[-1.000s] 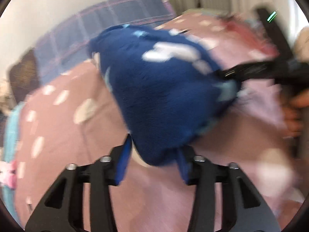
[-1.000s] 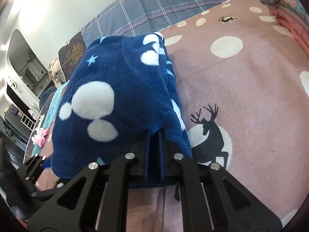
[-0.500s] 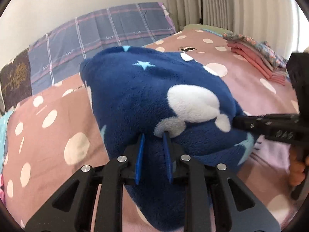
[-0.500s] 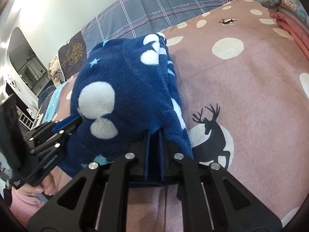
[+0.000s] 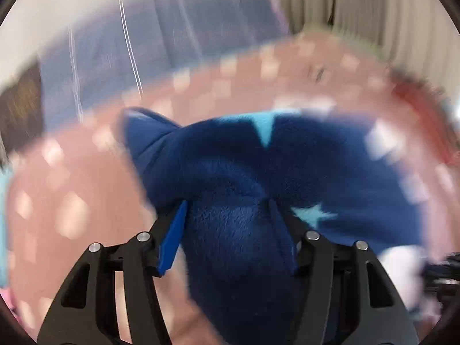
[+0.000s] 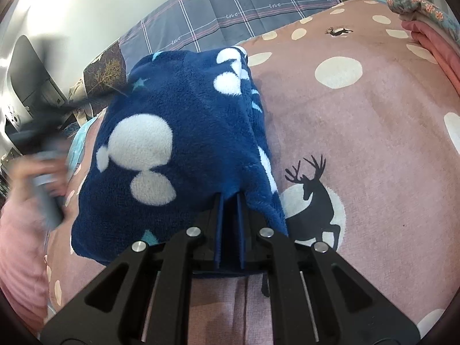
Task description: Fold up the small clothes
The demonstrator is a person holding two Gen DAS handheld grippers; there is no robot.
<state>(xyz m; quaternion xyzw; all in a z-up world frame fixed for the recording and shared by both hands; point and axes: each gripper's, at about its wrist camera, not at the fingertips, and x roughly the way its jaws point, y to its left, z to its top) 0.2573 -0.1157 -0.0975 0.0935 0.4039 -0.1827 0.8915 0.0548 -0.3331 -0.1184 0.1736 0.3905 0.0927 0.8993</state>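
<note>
Pinching one blue fleece garment (image 6: pixel 178 143), the right claw (image 6: pixel 230 230) clamps its edge; the left claw (image 5: pixel 227 230) gapes around it.

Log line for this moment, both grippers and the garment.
left gripper: jaws wide, fleece between, view blurred | right gripper: shut on blue fleece garment | garment: on pink spotted bedspread

A home bedroom: pink polka-dot bedspread (image 6: pixel 373 132), plaid pillow (image 6: pixel 230 14), curtains (image 5: pixel 359 5).
</note>
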